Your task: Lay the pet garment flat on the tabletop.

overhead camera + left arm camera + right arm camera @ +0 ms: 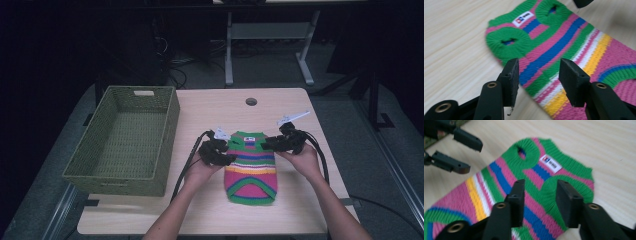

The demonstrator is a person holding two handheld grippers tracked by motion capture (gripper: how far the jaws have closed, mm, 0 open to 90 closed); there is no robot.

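Note:
A small knitted sweater (pixel 251 167) with green, pink, blue, yellow and white stripes lies flat on the wooden table (pixel 210 107), neck end away from me. My left gripper (pixel 231 152) is at its left shoulder, open. In the left gripper view the jaws (pixel 539 67) stand apart above the sweater's (pixel 554 50) edge, just below a green armhole, gripping nothing. My right gripper (pixel 266 145) is at the right shoulder, also open. Seen from the right gripper view, its jaws (pixel 540 185) straddle the other green armhole of the sweater (pixel 499 177) without pressing it. The left gripper (pixel 474 157) shows open at upper left.
A green woven basket (pixel 107 175) with nothing in it stands on the left part of the table, close to my left hand. A round cable hole (pixel 251 101) sits near the table's far edge. Bare wood lies behind the sweater and to its right.

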